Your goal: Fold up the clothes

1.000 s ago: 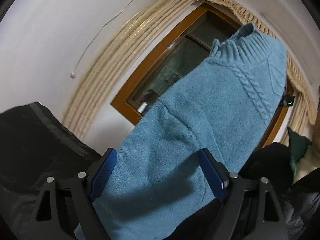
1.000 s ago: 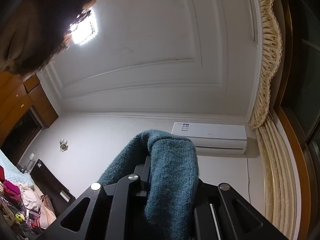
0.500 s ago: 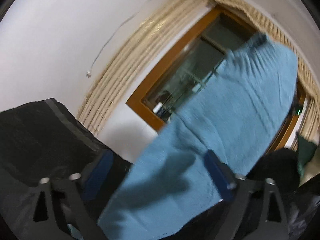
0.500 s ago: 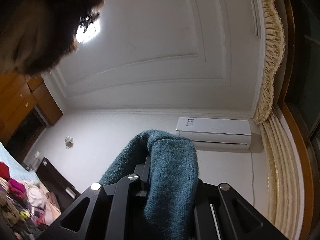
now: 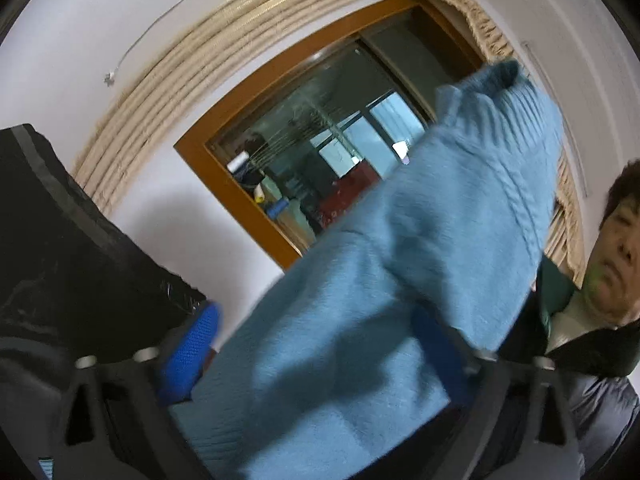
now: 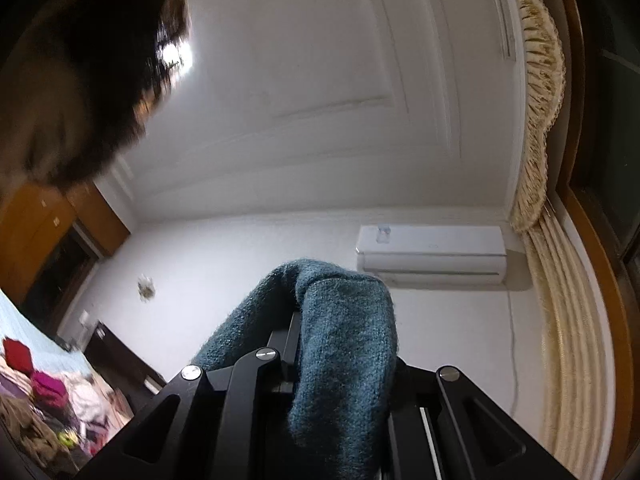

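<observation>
Your left gripper [image 5: 316,344] has its jaws spread wide, blue pads [image 5: 192,356] well apart, and the light-blue sweater [image 5: 400,272] runs straight thru the gap between them. Fabric fills most of the space betw the two fingers, but can't tell if either pad is actually pressing on it; the right-hand pad is mostly buried behind the knit. From the fingers the sweater stretches up and away to the right, ribbed collar at the far top end, cable pattern showing down the right side. Pic is motion-blurred, so fine detail is soft.

Left of your left finger there's a black garment [image 5: 68,264], bulky, close to the pad. Beyond the fingertips: wood-framed window [image 5: 320,152] w/ cream curtain [image 5: 168,84] bunched along its left side. Right of the fingers, your face [image 5: 616,240] is in shot.

Your right gripper [image 6: 340,364] is clamped narrow on a fold of the same sweater [image 6: 344,344], which looks darker teal here. Knit is pinched betw the fingers and bulges up over the tips, one strand trailing down to the left of the left finger. Past the fingertips: white wall w/ AC unit [image 6: 432,256], ceiling above. Far left and low of the fingers, a pile of clothes [image 6: 48,400] on a bed. Upper left, your hair [image 6: 100,60], blurred.
</observation>
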